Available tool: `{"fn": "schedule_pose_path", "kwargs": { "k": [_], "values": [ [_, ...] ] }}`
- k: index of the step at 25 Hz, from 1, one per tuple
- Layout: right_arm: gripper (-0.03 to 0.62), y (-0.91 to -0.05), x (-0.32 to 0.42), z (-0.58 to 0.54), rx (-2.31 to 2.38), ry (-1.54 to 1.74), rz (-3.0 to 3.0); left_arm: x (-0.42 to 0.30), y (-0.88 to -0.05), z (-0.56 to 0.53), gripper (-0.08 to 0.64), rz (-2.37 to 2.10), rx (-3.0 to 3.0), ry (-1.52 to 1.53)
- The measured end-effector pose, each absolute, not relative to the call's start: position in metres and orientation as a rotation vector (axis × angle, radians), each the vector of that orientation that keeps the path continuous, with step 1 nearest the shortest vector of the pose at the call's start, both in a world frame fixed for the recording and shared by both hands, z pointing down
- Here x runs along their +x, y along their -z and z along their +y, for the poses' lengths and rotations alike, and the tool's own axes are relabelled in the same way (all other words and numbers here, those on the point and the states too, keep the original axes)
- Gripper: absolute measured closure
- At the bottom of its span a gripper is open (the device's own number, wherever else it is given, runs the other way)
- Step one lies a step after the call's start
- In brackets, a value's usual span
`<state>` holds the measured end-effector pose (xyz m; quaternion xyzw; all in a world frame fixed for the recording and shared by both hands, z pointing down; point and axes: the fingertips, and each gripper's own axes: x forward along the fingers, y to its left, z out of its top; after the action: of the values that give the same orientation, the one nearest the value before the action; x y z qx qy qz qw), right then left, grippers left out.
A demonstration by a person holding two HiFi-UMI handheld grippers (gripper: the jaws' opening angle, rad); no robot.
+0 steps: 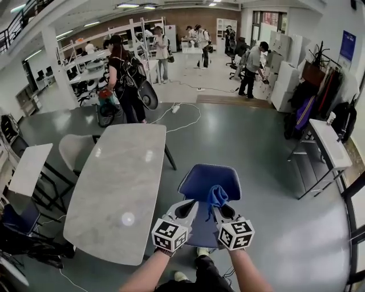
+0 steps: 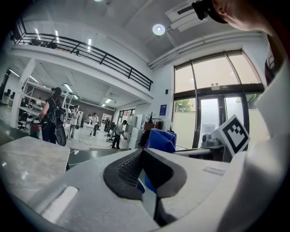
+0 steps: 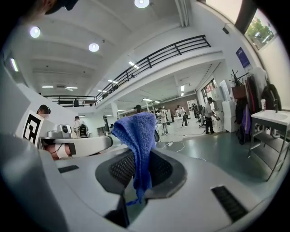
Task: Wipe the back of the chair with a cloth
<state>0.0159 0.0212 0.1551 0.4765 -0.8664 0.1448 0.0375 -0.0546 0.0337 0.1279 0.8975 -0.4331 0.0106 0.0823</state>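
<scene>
Right gripper (image 3: 137, 159) is clamped on the blue cloth (image 3: 136, 129), which sticks up above the jaws. Left gripper (image 2: 142, 153) is closed on nothing. Both are above the blue chair (image 1: 198, 180), with the grey marbled surface (image 1: 122, 182) just to its left.

bright, even indoor light from round ceiling lamps (image 3: 142, 2). tall windows (image 2: 210, 106) are blown out white. glare spots sit on the table (image 1: 128, 218) and sheen on the floor (image 1: 256, 142). heavy fisheye bending, with dark corners in both gripper views. the left gripper (image 2: 142, 152) is soft close to its lens.
</scene>
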Motion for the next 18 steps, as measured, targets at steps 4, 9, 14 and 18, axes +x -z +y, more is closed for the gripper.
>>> {"fn": "schedule_pose_path", "kwargs": {
  "k": [4, 9, 14, 18],
  "values": [
    [0.526, -0.131, 0.013, 0.037, 1.454, -0.398, -2.692, -0.055, -0.104, 0.048, 0.552, -1.312, 2.705, -0.009],
    [0.529, -0.110, 0.007, 0.051, 1.441, -0.334, -2.718, -0.059, -0.081, 0.061, 0.552, -1.341, 2.728, 0.030],
    [0.529, -0.101, 0.003, 0.059, 1.420, -0.314, -2.736, -0.059, -0.070, 0.068, 0.552, -1.362, 2.740, 0.045],
    [0.529, -0.099, 0.001, 0.068, 1.412, -0.299, -2.746, -0.059, -0.069, 0.077, 0.552, -1.380, 2.739, 0.052]
  ]
}}
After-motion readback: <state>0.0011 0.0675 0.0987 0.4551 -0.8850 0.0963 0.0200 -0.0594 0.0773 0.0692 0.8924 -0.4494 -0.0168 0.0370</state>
